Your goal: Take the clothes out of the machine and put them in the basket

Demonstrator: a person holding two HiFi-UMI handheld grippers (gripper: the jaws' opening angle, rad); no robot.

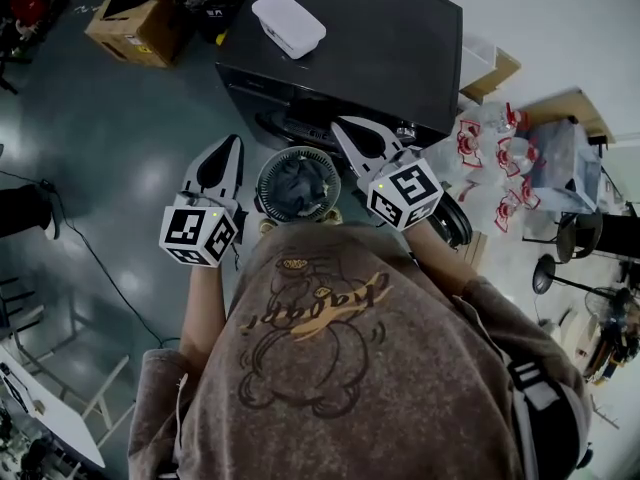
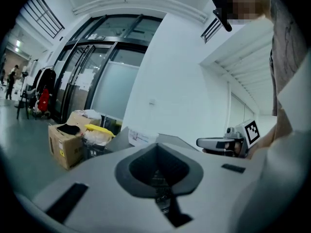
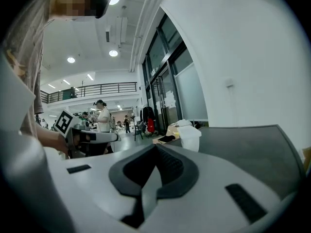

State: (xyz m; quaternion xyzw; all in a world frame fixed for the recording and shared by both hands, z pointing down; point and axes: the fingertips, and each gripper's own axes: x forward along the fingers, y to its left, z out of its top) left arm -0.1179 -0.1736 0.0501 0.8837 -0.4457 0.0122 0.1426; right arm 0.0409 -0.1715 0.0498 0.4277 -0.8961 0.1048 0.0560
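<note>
Grey clothes show within the round chrome-rimmed porthole at the front of the dark machine. The left gripper, jaws pressed together on nothing, sits just left of the porthole. The right gripper, jaws likewise closed and empty, sits just right. A white box lies on the machine's top.

Head camera looks steeply down past the person's shoulders onto the machine. Close and near-level, the left gripper view catches the right tool, and the right gripper view the left tool.
</note>
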